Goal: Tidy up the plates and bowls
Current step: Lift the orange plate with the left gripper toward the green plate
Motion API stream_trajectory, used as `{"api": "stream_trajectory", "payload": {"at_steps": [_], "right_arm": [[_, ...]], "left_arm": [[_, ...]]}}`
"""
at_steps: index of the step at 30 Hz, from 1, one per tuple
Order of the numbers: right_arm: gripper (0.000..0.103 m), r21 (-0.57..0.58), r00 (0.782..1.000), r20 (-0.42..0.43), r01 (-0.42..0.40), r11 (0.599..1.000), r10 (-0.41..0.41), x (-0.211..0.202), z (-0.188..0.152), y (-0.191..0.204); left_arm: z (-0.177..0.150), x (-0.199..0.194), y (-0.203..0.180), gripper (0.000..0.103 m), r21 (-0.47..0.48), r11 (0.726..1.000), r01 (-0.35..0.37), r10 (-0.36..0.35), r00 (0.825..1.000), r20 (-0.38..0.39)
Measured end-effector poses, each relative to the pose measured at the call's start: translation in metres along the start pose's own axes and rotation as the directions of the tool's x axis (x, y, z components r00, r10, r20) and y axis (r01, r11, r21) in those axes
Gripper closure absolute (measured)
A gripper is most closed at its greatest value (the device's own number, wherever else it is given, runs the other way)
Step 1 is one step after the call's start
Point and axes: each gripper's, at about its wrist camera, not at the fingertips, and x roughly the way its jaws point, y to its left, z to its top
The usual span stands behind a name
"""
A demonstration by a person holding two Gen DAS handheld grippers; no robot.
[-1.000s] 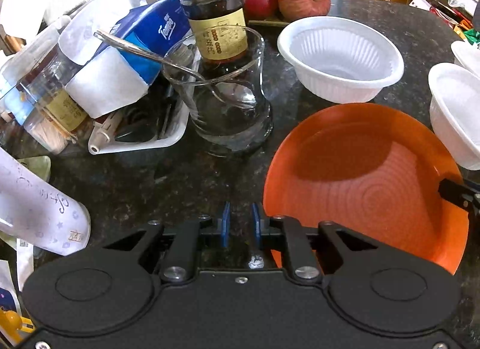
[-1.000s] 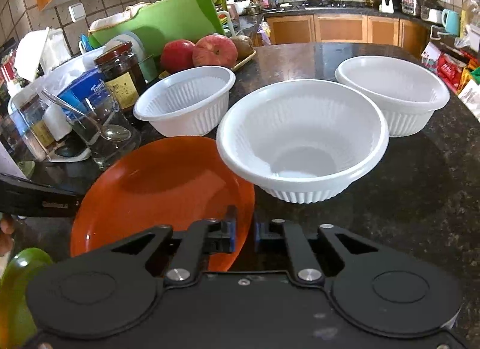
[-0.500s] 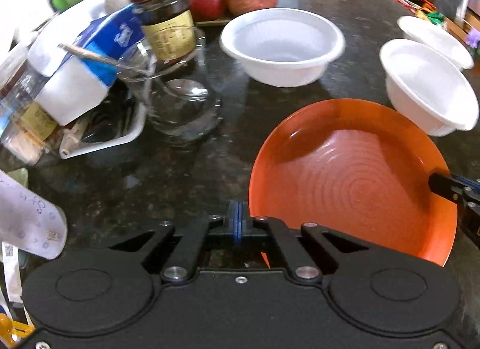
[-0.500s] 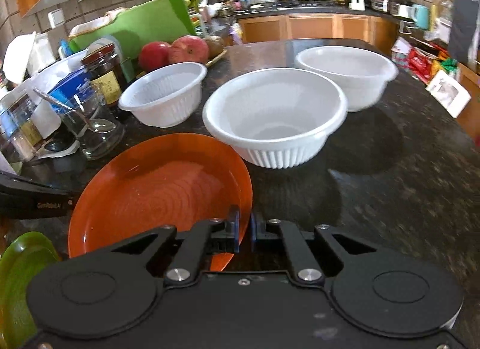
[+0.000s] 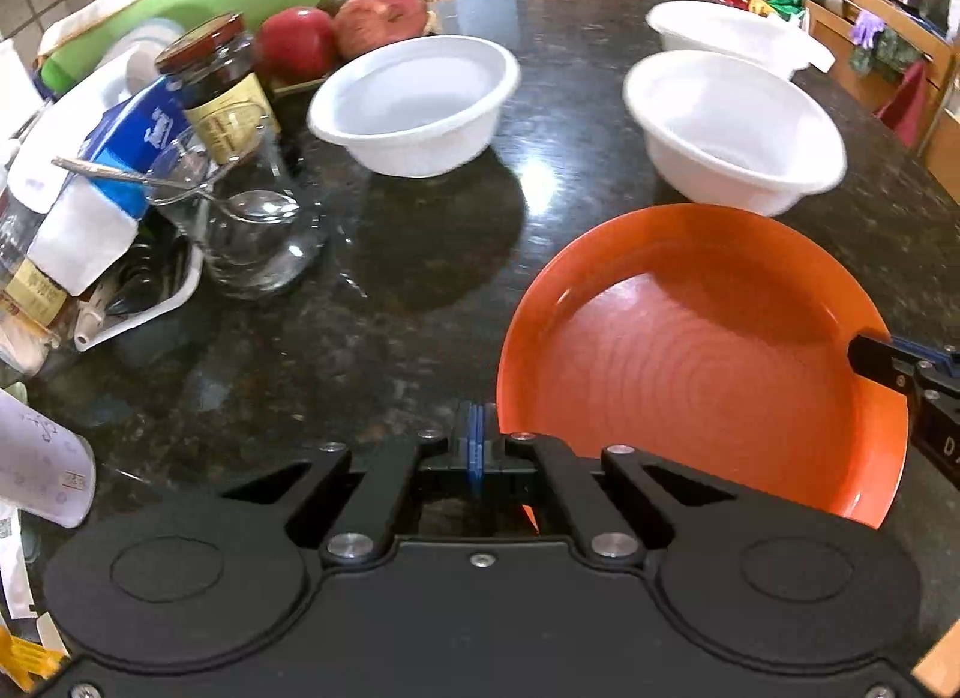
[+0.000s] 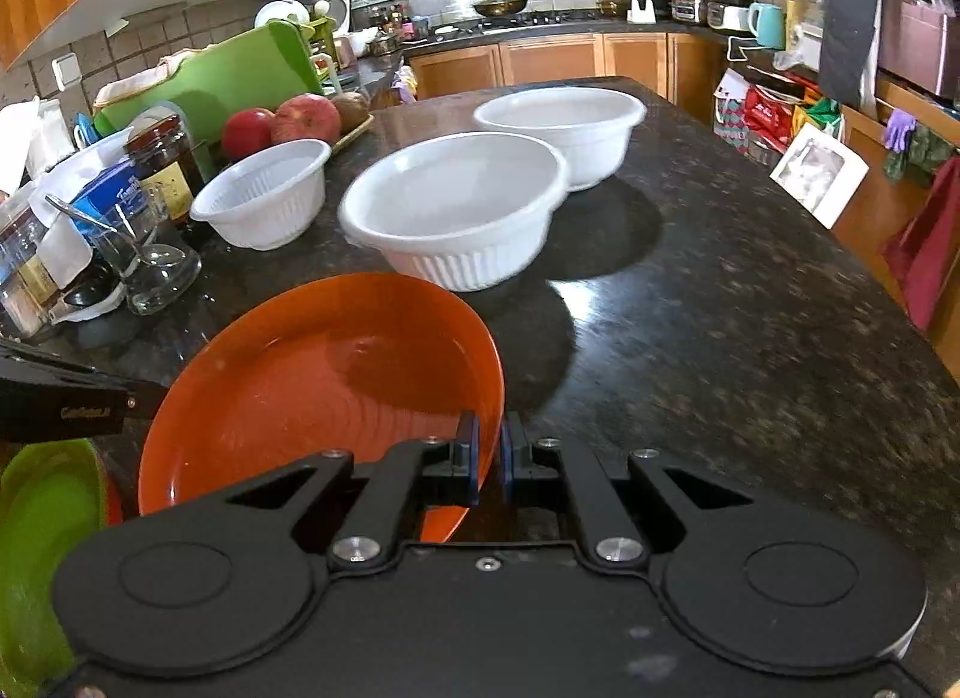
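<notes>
An orange plate (image 6: 324, 386) is held tilted above the dark granite counter (image 6: 720, 338). My right gripper (image 6: 489, 455) is shut on its right rim. In the left wrist view the plate (image 5: 696, 356) lies right of my left gripper (image 5: 476, 446), which is shut and empty, its pads touching just beside the plate's left edge. Three white bowls stand on the counter: a small one (image 6: 264, 194), a large one (image 6: 456, 206) and another behind it (image 6: 564, 122). A green plate (image 6: 42, 542) shows at the lower left.
At the left stand a glass with a spoon (image 5: 246, 224), a dark jar (image 5: 216, 80), a tissue pack (image 5: 126, 158) and a white tray (image 5: 150, 302). Apples (image 5: 336, 32) and a green cutting board (image 6: 210, 80) are behind. The counter edge curves away at the right.
My left gripper closed from slightly open to shut. The orange plate rose and tilted in my right gripper; both cameras pulled up and back from the bowls.
</notes>
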Motion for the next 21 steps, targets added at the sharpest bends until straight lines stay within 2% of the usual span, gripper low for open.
{"api": "stream_trajectory", "payload": {"at_steps": [4,9,15,21], "right_arm": [[0.094,0.006,1.0,-0.002,-0.014,1.0,0.014,0.0,0.0,-0.01],[0.094,-0.014,0.999,-0.012,-0.047,0.999,0.047,0.005,0.003,-0.017],[0.094,-0.037,0.996,-0.025,-0.091,0.995,0.09,0.011,0.003,-0.027],[0.094,-0.089,0.995,-0.019,-0.099,0.991,0.098,0.011,0.004,-0.028]], "left_arm": [[-0.002,0.0,-0.008,0.103,0.001,1.0,0.011,-0.011,1.0,-0.007],[-0.003,0.007,-0.008,0.103,-0.041,0.999,0.019,-0.021,0.999,-0.035],[-0.001,0.008,-0.008,0.103,-0.089,0.996,0.003,-0.007,0.999,-0.043],[0.002,0.009,-0.012,0.103,-0.122,0.992,-0.019,0.013,0.999,-0.052]]}}
